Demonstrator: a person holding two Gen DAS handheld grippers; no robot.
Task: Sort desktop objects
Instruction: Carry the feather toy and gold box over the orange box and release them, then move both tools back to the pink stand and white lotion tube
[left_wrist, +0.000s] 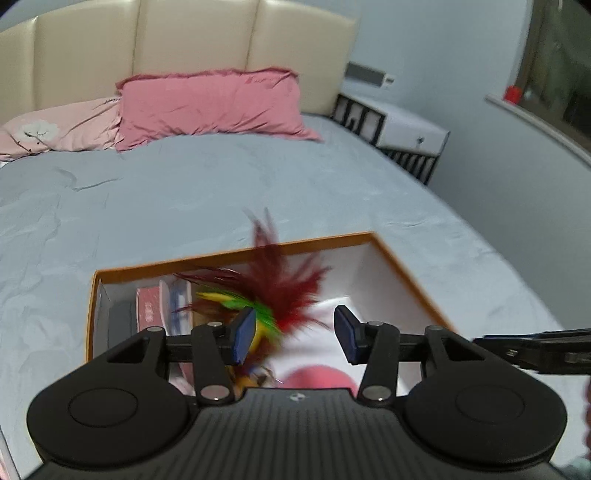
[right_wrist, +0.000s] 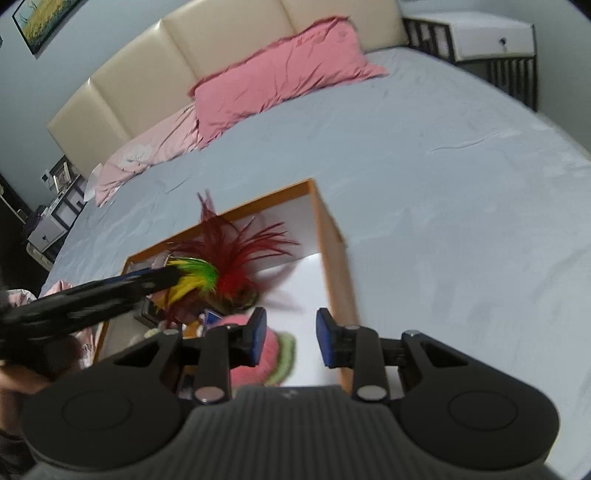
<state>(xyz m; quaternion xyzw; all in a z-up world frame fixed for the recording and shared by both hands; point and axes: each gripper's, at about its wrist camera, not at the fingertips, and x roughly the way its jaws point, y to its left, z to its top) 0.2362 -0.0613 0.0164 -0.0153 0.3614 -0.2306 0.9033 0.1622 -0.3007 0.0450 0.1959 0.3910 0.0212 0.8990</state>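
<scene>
Sitting inside the box (left_wrist: 236, 254) on the bed (left_wrist: 184, 192): a feather toy (left_wrist: 291, 291), dark red plumes fanning up past the orange rim, with a green and yellow tuft at its base, edges blurred. Box has orange walls and a white lining. Left gripper (left_wrist: 291, 336) is parted, blue pads well apart; left pad sits just beside the green-yellow tuft, contact cannot be told. Right gripper (right_wrist: 290, 341) is also parted, nothing between the pads, hovering over a pink and green round object (right_wrist: 275, 360) in the box. Other small items (left_wrist: 151, 306) are stacked at the box's left end. Pink pillow (left_wrist: 214, 107) rests against the headboard.
</scene>
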